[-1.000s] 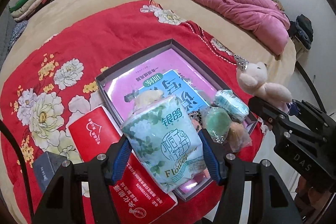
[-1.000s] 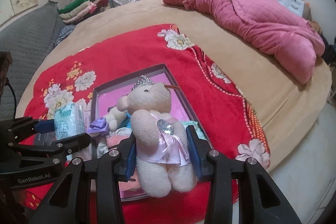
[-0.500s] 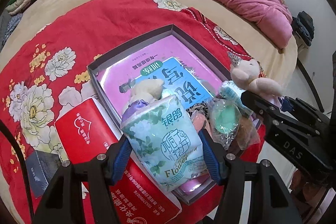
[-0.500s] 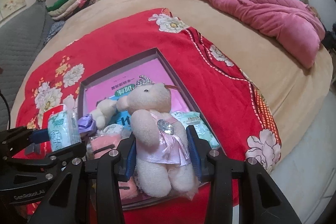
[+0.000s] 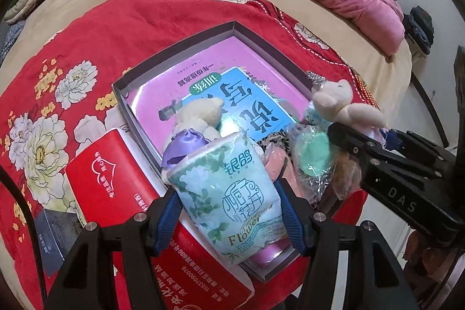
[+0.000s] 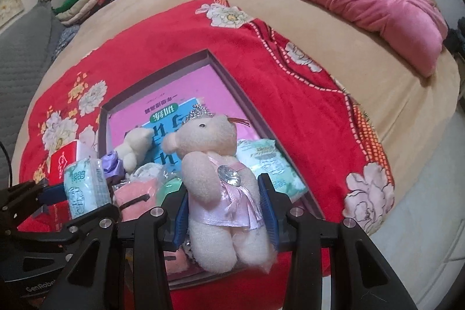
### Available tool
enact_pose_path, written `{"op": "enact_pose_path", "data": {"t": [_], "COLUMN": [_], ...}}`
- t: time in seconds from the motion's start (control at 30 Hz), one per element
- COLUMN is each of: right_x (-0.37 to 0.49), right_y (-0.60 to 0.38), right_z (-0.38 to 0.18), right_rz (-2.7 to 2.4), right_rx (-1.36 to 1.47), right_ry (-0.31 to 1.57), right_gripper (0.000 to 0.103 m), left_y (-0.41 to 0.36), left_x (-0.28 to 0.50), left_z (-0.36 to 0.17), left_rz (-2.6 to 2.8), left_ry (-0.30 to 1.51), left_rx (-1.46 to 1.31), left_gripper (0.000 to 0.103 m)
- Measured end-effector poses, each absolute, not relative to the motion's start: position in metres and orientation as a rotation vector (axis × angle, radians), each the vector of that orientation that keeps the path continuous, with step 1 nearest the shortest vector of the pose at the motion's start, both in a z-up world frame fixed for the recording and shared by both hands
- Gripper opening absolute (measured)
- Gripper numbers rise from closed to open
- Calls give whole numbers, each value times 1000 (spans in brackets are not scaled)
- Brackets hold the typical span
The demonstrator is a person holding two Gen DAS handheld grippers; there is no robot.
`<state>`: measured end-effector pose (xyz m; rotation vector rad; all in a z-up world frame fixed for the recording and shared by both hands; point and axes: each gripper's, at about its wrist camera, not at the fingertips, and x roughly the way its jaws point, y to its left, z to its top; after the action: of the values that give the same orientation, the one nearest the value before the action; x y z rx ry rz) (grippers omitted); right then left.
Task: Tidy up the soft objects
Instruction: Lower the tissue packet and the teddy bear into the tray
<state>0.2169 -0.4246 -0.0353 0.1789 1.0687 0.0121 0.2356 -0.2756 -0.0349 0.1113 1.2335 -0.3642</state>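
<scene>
- The tissue pack (image 5: 232, 193) is light and squashy, with a slick plastic wrap; taking it across its lower sides, as here, looks the safest hold, since a pinch at the thin top edge would probably slide off.
- The left gripper (image 5: 229, 215) has its blue fingers (image 5: 286, 211) pressed against both flanks of the pack, which stands upright between them, above the near corner of the shallow box (image 5: 186, 42).
- The teddy bear (image 6: 221, 179) is soft plush, very light, and will give under pressure; the waist, just under the satin dress, offers the firmest bulk to hold.
- The right gripper (image 6: 223, 211) clasps the bear at that waist, one finger at each side, head up and legs hanging below the fingers.
- The bear hangs over the near end of the box, where a smaller plush (image 6: 133, 147), a wrapped green sponge (image 5: 314, 156) and another tissue pack (image 6: 270, 164) already lie on a pink book (image 5: 203, 80).
- The box rests on a red floral blanket (image 5: 116, 19) spread over the bed.
- Judging by this, both items are about to be set down into the box.
</scene>
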Motion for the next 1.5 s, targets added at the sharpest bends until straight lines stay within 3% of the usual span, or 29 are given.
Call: {"op": "enact_pose_path", "data": {"t": [0.8,1.13,1.5], "right_x": [204,203,198], "right_y": [-421,-420,-420], "right_z": [-52,-47,-35], "right_rz": [63,71,74], "right_rx": [168,139,111], "right_ry": [1025,997,969], "right_gripper": [49,60,65], "left_y": [-277,-280,-282], "left_x": [242,244,247], "left_z": [-46,-51,-57], "left_rz": [-345,-349,-357], "left_ry": [1251,1270,1294], "left_rx": [108,105,89], "left_gripper": [64,64,66]}}
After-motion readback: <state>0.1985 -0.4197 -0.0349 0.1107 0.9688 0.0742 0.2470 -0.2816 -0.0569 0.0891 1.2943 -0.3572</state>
